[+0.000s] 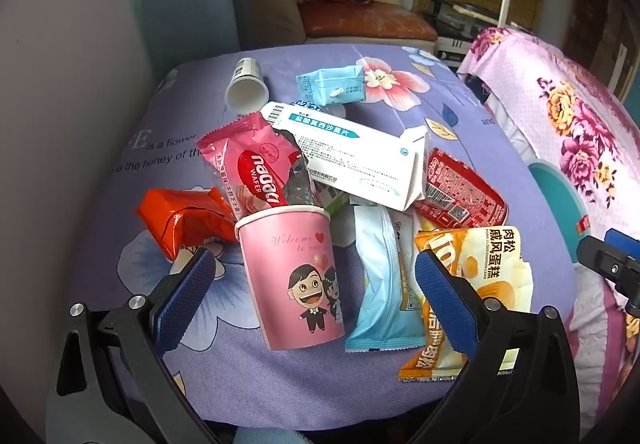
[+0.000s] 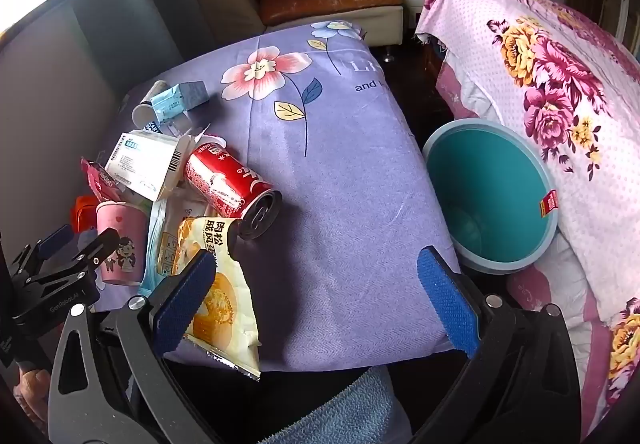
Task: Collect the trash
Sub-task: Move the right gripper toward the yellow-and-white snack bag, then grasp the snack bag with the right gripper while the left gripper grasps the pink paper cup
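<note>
Pink cup (image 1: 294, 276) — between open left gripper (image 1: 314, 284)

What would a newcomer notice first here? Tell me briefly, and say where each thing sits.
The heap of trash on the purple flowered cloth draws the eye first: a pink cartoon cup stands upright at its front with a red wafer wrapper stuck in it, and a red soda can lies on its side at the heap's right edge. To the right, off the cloth, a teal bin gapes, tilted against the floral bedding.
</note>
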`<state>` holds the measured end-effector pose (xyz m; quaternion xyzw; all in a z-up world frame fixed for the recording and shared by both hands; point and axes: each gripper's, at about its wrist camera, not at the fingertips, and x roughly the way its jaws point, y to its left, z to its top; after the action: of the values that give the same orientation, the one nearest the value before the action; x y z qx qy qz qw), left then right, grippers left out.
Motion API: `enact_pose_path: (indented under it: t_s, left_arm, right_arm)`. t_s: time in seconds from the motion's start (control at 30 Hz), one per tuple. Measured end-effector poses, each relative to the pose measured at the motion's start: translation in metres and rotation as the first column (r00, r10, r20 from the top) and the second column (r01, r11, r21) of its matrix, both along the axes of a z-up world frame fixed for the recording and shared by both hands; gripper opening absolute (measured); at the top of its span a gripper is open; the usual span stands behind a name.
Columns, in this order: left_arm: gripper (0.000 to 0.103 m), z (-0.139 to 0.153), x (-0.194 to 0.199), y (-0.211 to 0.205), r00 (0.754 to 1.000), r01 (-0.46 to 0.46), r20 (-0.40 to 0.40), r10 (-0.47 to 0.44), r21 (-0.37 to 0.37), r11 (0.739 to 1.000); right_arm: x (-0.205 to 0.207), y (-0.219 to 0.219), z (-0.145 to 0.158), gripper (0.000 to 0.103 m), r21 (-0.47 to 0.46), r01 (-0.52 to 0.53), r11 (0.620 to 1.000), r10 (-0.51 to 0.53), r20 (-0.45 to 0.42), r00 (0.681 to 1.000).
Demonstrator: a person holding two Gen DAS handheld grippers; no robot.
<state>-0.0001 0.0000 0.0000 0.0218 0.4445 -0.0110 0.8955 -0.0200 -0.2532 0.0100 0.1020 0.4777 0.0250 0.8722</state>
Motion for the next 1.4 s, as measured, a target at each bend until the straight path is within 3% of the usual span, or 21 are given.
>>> enact_pose_path:
  t_s: [1.0,1.23,1.3,1.33,1.4]
  left_arm:
    - [0.1,0.002,-0.007,0.0,1.0,0.006,-0.001,-0.006,-0.012,1.0]
    - [0.1,-0.004,-0.009,0.018,0.998,-0.018,-0.067,0.014,-0.06,0.998]
    - [0.1,-0.007,-0.01,0.025,0.994,-0.032,-0.102,0.022,-0.089,0.996]
    - [0.1,-0.01,-0.009,0.033,0.989,-0.042,-0.143,0.021,-0.141,0.989]
    - [0.1,-0.012,-0.012,0.04,0.993,-0.043,-0.112,0.024,-0.164,0.986]
  right_arm:
    - [-0.001,0.007,-0.004,0.097,0.009,-0.016,1.0,0.016,-0.03,0.999]
    - [0.004,0.026,-0.02,0.097,0.092,-0.092,0.991,0.102,-0.101,0.99]
    - [0.007,0.034,-0.029,0.097,0.113,-0.121,0.986,0.135,-0.131,0.982]
    - [0.009,0.038,-0.035,0.097,0.127,-0.131,0.983,0.149,-0.147,0.978]
    - [0.013,0.045,-0.044,0.097,0.155,-0.146,0.977,0.173,-0.176,0.969]
